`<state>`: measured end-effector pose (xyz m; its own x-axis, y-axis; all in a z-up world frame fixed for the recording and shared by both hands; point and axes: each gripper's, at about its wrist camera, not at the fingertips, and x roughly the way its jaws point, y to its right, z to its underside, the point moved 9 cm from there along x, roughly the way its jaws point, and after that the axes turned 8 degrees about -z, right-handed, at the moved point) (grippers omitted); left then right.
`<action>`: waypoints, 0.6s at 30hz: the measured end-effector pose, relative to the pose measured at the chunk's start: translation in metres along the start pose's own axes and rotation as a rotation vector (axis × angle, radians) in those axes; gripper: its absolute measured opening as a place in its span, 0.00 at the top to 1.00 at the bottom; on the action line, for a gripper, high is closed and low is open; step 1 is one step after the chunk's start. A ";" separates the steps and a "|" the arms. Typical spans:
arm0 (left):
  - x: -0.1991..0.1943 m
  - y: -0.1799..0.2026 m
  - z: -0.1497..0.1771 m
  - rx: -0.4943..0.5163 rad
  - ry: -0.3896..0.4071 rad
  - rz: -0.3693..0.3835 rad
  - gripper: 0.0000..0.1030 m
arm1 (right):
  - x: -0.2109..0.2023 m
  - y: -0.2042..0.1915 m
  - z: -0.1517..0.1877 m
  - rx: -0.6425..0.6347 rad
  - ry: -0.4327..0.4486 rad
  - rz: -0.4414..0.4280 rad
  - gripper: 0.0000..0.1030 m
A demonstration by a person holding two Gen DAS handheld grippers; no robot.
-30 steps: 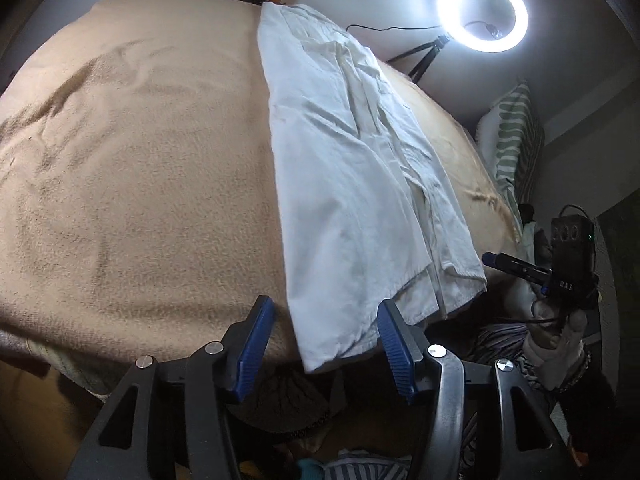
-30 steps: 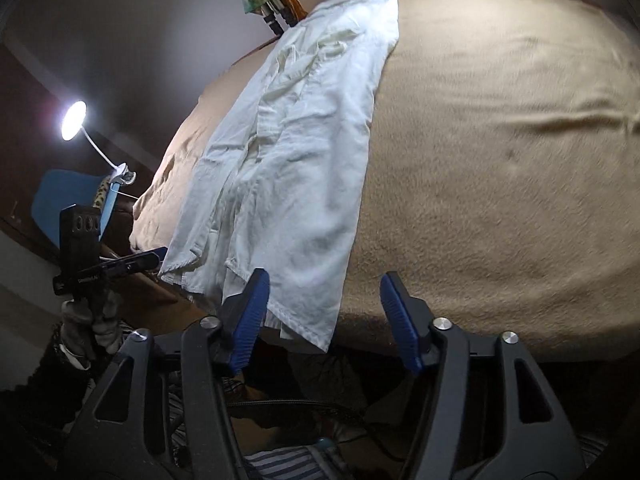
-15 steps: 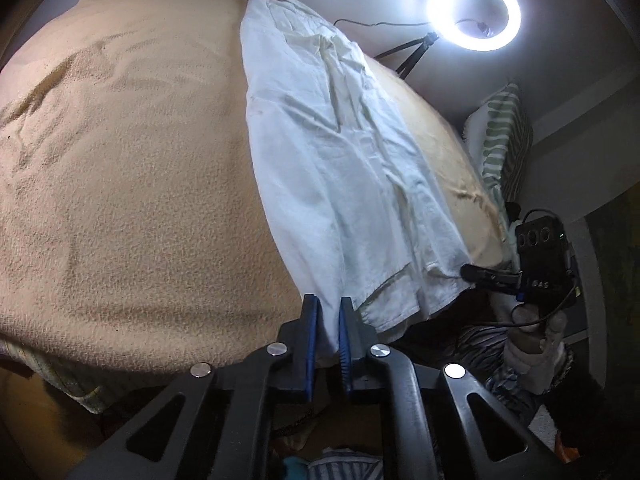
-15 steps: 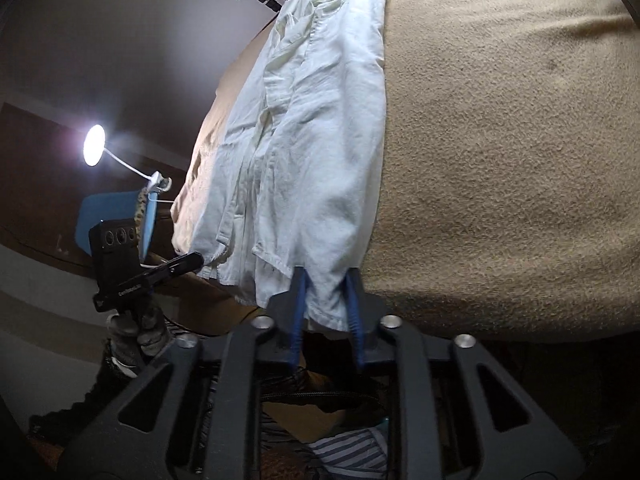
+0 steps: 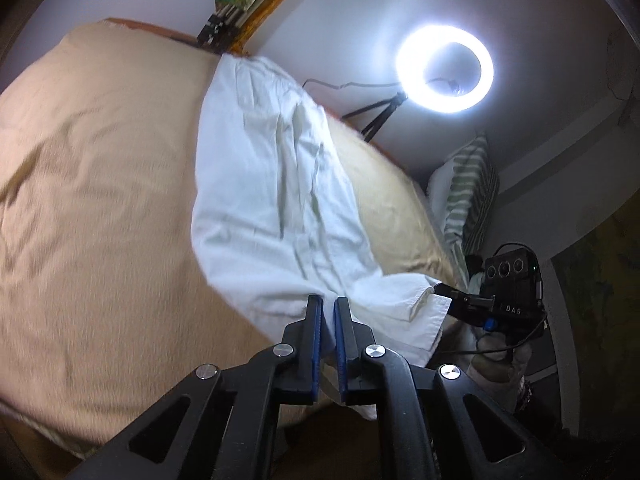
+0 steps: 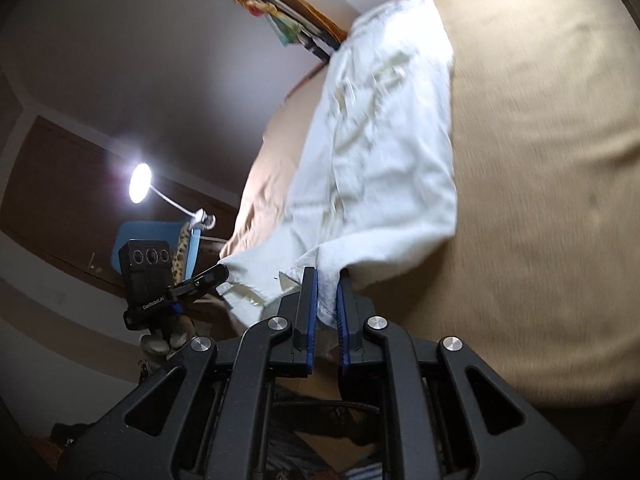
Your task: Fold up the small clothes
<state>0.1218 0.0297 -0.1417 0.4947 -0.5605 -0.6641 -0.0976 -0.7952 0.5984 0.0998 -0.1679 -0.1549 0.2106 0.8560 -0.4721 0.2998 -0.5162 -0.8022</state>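
Two corners of the white garment (image 5: 276,216) at its near hem are pinched, one in the left hand-held gripper (image 5: 327,308) and one in the right hand-held gripper (image 6: 327,280), whose jaws have just been closing onto the cloth. Its near end is raised off the tan blanket (image 5: 100,208) at the bed's near edge, while the rest lies lengthwise toward the far edge, with wide bare blanket on one side and a narrower strip toward the ring light (image 5: 444,68)

Left gripper (image 5: 327,305) clamped tight; right gripper (image 6: 327,280) likewise (jaws just closing), both pitched downward.
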 end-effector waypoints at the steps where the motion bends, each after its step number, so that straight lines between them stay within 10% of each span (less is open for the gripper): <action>1: 0.001 0.002 -0.008 0.000 0.015 -0.003 0.97 | 0.000 0.001 -0.008 -0.001 0.011 0.002 0.90; 18: 0.075 -0.035 -0.118 -0.057 0.077 -0.134 0.97 | 0.036 0.064 -0.112 0.152 0.100 0.085 0.90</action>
<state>0.2647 0.0426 -0.1595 0.5654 -0.4288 -0.7046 0.0223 -0.8460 0.5328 0.2304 -0.1729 -0.1822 0.3227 0.7984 -0.5084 0.1343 -0.5703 -0.8104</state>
